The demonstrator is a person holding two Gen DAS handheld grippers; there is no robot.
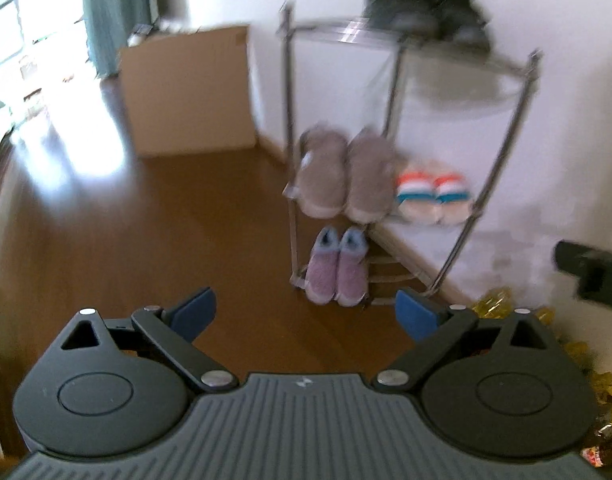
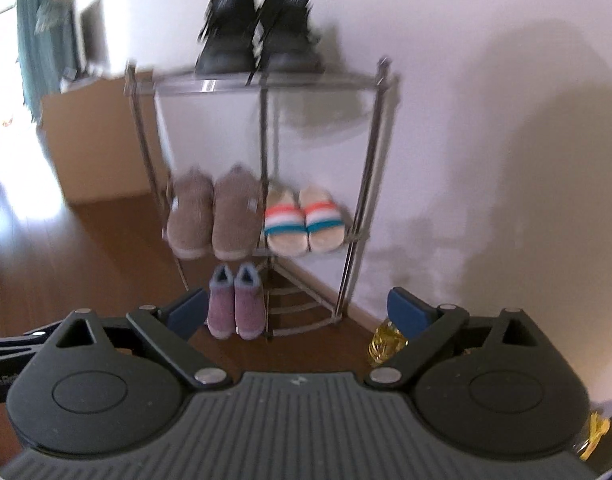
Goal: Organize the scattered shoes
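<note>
where left sees right gripper (image 1: 594, 276), blur

left wrist cam: sat behind its own open blue fingers, tilted down over the wood floor, shoe rack (image 1: 406, 152) ahead and off to the right, not close | right wrist cam: same downward tilt, faced the rack (image 2: 262, 184) more squarely | shared: rack, all four shoe pairs, cardboard box (image 1: 190, 92)

Cardboard box (image 1: 192, 92), teal curtain (image 1: 102, 16)
</note>
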